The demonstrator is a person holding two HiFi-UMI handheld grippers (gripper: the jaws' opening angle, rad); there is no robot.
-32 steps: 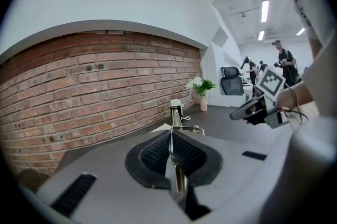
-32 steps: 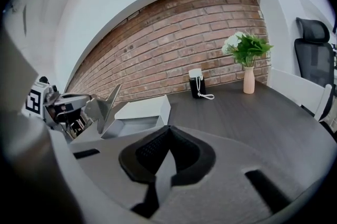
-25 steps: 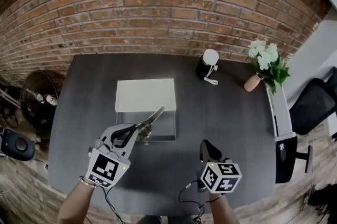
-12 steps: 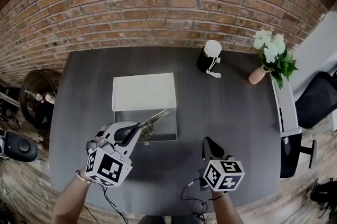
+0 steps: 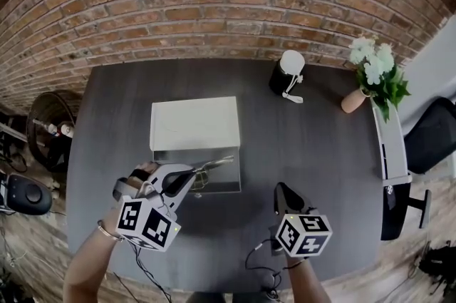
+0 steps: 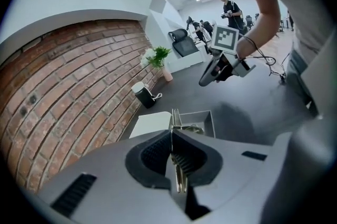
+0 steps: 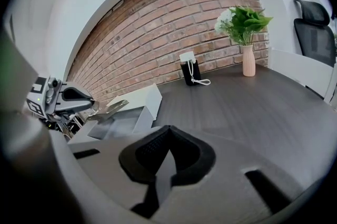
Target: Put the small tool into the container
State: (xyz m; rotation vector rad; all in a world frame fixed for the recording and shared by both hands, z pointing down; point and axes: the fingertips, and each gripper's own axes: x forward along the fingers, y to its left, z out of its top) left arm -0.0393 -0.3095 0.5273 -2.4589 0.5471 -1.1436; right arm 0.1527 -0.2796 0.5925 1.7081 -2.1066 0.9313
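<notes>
Left claw (image 5: 187, 179) clamped on small tool (image 5: 216, 164), tip held over container (image 5: 221, 187); right claw (image 5: 283, 194) closed, empty, right of container.

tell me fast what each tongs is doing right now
Left tongs: shut on the small tool, over the container.
Right tongs: shut, holding nothing.

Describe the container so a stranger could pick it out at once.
On the dark table before the brick wall, look near the front middle. The container is the open grey box beside a white lid, unlike the upright black cylinder and flower vase behind.
</notes>
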